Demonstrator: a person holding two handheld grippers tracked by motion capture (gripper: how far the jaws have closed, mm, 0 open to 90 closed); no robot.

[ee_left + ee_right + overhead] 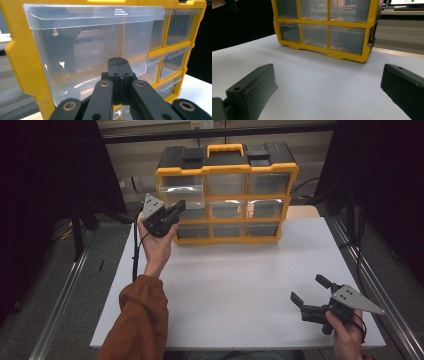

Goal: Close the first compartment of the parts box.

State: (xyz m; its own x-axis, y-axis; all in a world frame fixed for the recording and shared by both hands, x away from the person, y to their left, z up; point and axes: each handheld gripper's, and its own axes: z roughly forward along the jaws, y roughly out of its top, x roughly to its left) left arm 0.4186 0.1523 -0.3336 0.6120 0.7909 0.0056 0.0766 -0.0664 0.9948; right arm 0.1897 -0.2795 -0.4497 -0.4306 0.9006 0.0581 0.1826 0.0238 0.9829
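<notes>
Pulling the clear drawer (87,47) at the cabinet's (226,195) ten o'clock corner needs a straight, slow draw; the left hand-held gripper (117,62), jaws together, sits at its front. The right hand-held gripper (311,292) waits apart.

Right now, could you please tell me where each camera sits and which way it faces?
High view: above the white table, looking forward and down; forearm, both hands, left gripper, right gripper.
Left gripper view: on that gripper, facing a pulled-out clear plastic drawer; shut jaws.
Right gripper view: low over the table, open jaws.
All share the yellow-framed drawer organiser.
</notes>
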